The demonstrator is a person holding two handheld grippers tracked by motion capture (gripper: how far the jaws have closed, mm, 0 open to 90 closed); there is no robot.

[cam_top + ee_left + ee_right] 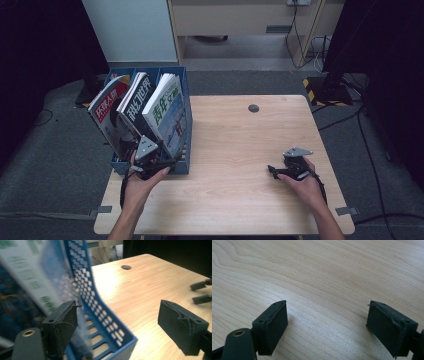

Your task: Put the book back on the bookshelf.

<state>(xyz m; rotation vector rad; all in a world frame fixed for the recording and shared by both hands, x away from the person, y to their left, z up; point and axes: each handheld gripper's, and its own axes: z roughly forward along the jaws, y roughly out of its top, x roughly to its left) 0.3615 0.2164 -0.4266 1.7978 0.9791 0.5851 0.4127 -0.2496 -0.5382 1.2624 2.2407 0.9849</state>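
Note:
A blue three-slot file rack [186, 87] stands at the table's left edge, with one magazine leaning in each slot: a red-titled one [106, 107], a black one [136, 97] and a white-and-blue one [167, 112]. My left gripper [149, 159] is at the rack's near end and is open. In the left gripper view [118, 306] its left jaw is inside the rightmost slot, beside the blurred white-and-blue magazine [27, 277]. Its right jaw is out over the table, and the rack's perforated wall [100, 312] runs between them. My right gripper [272, 170] [327, 305] rests open on bare wood.
The wooden table [235, 140] has a round cable hole [254, 108] near its far edge. A pale cabinet [130, 30] and loose cables [310, 50] are on the floor beyond the table. Dark stands flank both sides.

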